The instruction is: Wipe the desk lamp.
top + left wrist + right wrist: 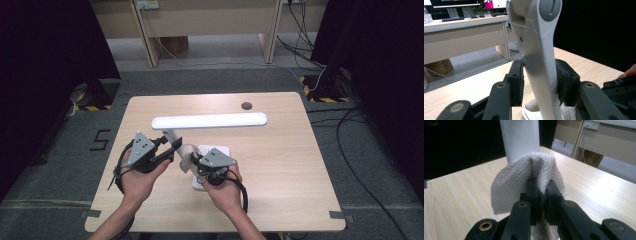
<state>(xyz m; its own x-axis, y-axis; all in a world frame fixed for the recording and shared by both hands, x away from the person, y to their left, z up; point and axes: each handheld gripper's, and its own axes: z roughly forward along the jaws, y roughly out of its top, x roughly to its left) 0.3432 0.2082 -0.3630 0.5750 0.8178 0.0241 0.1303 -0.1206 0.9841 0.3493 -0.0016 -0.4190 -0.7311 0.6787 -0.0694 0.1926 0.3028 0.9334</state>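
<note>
The white desk lamp (pixel 209 120) stands near the middle of the desk (pixel 280 165). My left claw (pixel 539 83) straddles its arm, pads touching. My right claw (pixel 541 192) is clenched on a white cloth (pixel 509 185) against the lamp's post.

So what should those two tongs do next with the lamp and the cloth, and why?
Probably rub the white cloth along the desk lamp's arm. The right tongs pinch the cloth against the arm, and the left tongs bracket it, pads at its sides, seemingly to steady it.
</note>
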